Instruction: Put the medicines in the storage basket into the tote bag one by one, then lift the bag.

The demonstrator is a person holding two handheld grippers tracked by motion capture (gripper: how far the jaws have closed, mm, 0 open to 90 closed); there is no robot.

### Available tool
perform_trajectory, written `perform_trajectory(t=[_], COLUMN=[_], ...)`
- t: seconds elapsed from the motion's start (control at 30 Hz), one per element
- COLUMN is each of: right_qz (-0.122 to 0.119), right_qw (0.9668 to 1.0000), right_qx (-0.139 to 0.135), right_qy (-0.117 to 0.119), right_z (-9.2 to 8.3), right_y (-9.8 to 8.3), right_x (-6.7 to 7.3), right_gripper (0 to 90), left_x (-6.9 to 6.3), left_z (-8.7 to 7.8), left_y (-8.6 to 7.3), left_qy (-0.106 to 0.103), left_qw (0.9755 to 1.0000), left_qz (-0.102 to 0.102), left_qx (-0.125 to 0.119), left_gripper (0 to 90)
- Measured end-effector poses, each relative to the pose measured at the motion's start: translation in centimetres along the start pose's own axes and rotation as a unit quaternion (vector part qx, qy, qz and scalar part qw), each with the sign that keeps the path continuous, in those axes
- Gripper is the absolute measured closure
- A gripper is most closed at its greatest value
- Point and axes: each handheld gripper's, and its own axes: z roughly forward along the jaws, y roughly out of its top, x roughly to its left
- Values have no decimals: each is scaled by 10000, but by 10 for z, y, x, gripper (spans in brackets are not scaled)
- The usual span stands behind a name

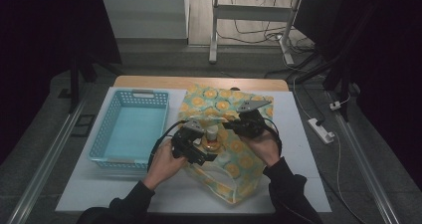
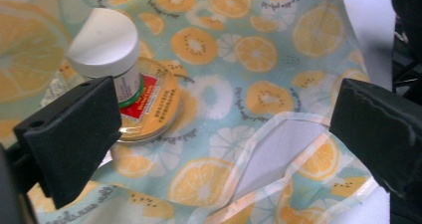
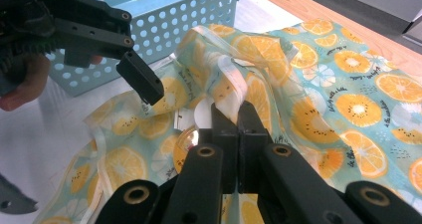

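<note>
Now L tongs (image 1: 199,147) spread wide, white-capped jar (image 2: 107,47) at their 10 o'clock; R tongs (image 3: 234,119) pinching orange-print plastic bag (image 3: 259,92).

We can read no word for certain; the red label (image 2: 149,104) on the tin lid (image 2: 154,115) beside the white-capped bottle (image 2: 107,45) carries blurred print; curved script on the fruit-print bag (image 2: 259,92) stays illegible.

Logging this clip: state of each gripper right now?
Left gripper: open, holding nothing.
Right gripper: closed on the fruit-print bag.
</note>
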Motion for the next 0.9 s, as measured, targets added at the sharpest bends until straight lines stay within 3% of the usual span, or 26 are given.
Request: perform_trajectory(t=[0.17, 0.5, 0.73, 0.9], right_qz=[-1, -4, -12, -10], right_qw=[10000, 10000, 10000, 10000], right_qx=[6, -8, 4, 6], right_qy=[-3, -6, 7, -8], right_z=[0, -2, -2, -1], right_y=[0, 1, 1, 1], right_x=[0, 0, 1, 0], right_gripper=[896, 896, 896, 896], left_x=[-3, -6, -5, -3], left_z=[2, 10, 21, 31], left_y=[-4, -18, -25, -30], left_qy=[-78, 15, 279, 318], left_qw=[10000, 9998, 9979, 9958], left_qz=[28, -17, -27, 45], left_qx=[-14, 188, 584, 858], left_gripper=[0, 0, 0, 20])
